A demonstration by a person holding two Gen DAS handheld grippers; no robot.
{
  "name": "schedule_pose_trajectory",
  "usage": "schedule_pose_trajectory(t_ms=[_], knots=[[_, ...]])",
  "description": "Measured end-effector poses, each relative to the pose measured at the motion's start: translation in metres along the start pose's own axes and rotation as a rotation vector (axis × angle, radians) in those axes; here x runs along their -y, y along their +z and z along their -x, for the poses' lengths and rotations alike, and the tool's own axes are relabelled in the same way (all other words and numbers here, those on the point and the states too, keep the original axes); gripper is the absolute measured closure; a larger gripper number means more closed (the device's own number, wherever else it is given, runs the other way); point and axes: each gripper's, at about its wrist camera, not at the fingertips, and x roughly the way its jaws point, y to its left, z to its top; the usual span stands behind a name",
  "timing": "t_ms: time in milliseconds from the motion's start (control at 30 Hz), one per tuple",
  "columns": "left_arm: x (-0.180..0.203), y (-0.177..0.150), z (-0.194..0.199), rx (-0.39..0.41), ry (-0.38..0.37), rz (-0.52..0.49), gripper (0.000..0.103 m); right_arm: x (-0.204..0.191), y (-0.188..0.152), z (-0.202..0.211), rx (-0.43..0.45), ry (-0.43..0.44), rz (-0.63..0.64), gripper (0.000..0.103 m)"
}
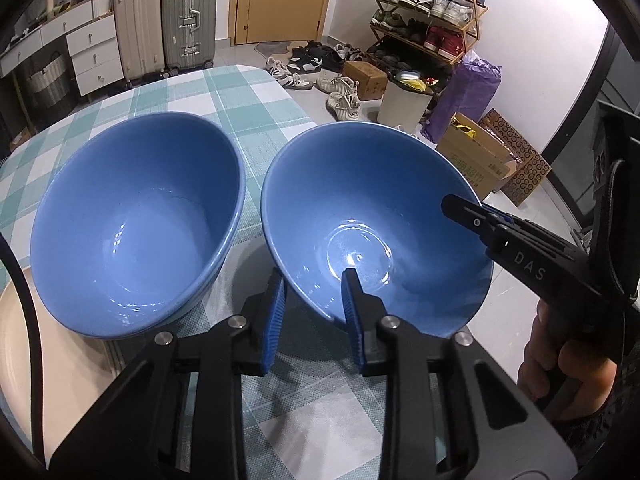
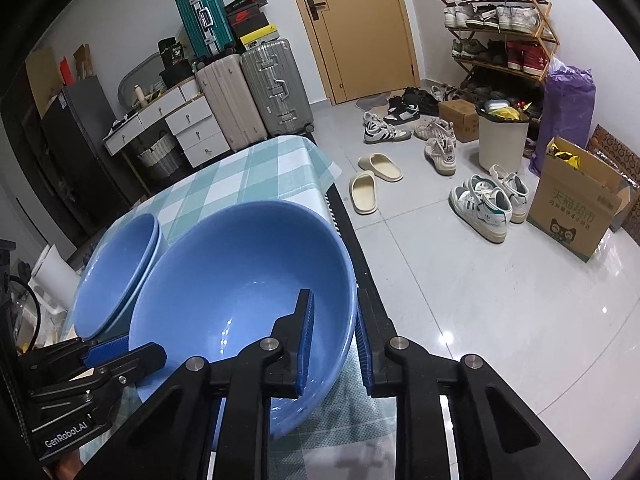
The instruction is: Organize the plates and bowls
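Both grippers are clamping one blue bowl (image 1: 372, 216): the left gripper (image 1: 314, 312) on its near rim, the right gripper (image 2: 334, 344) on its right rim. Left of this bowl two more stacked bowls (image 1: 136, 220) are sitting on the checked table (image 1: 256, 96)

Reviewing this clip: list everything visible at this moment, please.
held bowl: one, blue, over the table's edge
bowl stack: apparently two nested, blue, beside held bowl
plate: one, cream, partly under the stack
tablecloth: one, teal-white check, covering table
suitcases: three, teal, beige, grey, by wall
shoe rack: one, wooden, right of door
slippers: pair, cream, floor
left gripper: black, blue pads, clamping held bowl's rim
right gripper: same, clamping its rim
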Motion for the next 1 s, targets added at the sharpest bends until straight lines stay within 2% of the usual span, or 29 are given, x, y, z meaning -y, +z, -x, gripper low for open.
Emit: schedule_pose_trajectory(t_ms=[1000], knots=[[0.007,0.002,0.045,0.071,-0.036,-0.051,0.078,-0.017,0.013,0.058,0.126,-0.022,0.014,0.083]])
